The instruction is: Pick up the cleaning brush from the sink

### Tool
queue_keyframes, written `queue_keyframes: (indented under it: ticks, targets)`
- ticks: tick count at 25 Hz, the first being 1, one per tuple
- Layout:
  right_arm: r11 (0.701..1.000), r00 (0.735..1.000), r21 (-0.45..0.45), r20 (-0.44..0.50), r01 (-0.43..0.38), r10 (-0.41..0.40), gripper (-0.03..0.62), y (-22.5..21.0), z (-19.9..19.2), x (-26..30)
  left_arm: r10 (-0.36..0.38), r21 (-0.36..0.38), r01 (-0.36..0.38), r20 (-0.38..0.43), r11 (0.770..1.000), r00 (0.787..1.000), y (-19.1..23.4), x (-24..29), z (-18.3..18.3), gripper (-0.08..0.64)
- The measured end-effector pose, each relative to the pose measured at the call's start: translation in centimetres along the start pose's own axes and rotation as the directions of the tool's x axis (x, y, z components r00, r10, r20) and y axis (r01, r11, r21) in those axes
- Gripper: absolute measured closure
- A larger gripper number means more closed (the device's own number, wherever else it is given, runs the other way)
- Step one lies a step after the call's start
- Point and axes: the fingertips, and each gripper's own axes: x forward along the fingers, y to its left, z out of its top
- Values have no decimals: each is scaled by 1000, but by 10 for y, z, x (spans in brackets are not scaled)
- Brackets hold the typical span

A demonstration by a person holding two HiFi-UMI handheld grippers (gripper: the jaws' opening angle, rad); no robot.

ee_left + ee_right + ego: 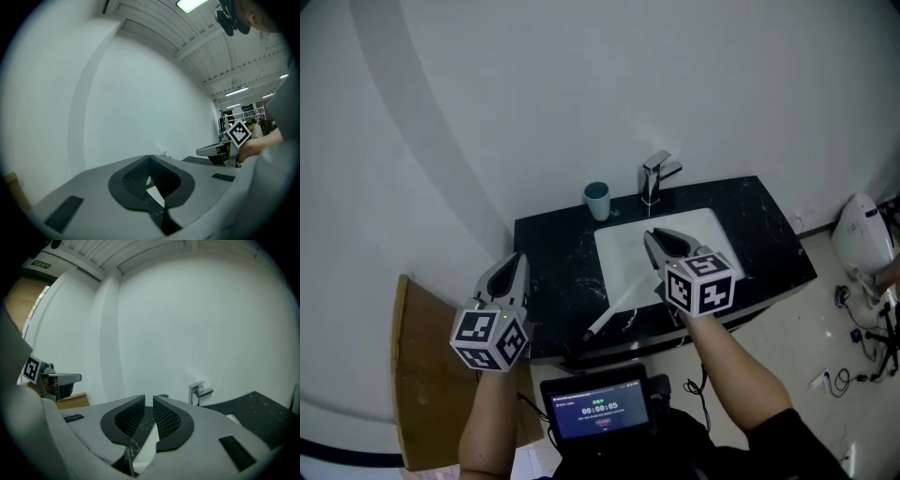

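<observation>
The fingers (166, 420) of my right gripper (148, 399) stand a little apart, a narrow slot between the ribbed pads with nothing in it. Through the slot I see only dark surface and a patch of white basin. The left gripper (150, 158) has its fingers pressed together at the tips and carries nothing.

From the head view, my right gripper (652, 236) hangs above the white sink (619, 248). The left gripper (517, 261) is off to the side, over the left end of the black surface (553, 253). The cleaning brush (623, 300) lies slanted, its pale handle running out of the basin and over the front edge of the surface toward me. Its head end is hidden under my right gripper.

This slot looks too narrow for the handle, I judge. I should spread these fingers wider, tip them downward and turn the wrist so the pads straddle the handle across its length. I would grip near the basin rim, where the handle looks free underneath. The faucet (654, 178) and the teal cup (597, 200) stand well behind, out of my way.
</observation>
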Motion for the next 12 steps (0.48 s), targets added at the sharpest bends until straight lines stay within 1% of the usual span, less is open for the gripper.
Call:
queue_keyframes:
  ticks: [2,3,4,5,7,9,12]
  targets:
    - [995,997,72,-47,66,-62,555,-1,-14,32,-26,-16,26,-14,1000,1000,32,24,-15,571]
    - [988,993,115,-77,101,-92,555,-1,-24,48,-49,-18,48,-31,999,998,46,35,-24,571]
    - [976,987,170,-108,134,-117,555,0,-36,65,-79,-19,78,-51,997,996,58,45,-33,571]
    - [958,981,235,-137,164,-134,554,1,-49,80,-116,-18,115,-73,993,991,68,54,-42,571]
    - [906,968,360,-188,223,-164,433,2,-72,107,-180,-3,181,-113,983,977,84,72,-57,571]
    - [848,944,432,-249,307,-215,422,-3,-95,125,-209,6,212,-148,977,967,97,89,-71,571]
    - [772,883,455,-372,443,-288,420,-13,-138,135,-255,-15,258,-204,966,945,100,108,-99,571]
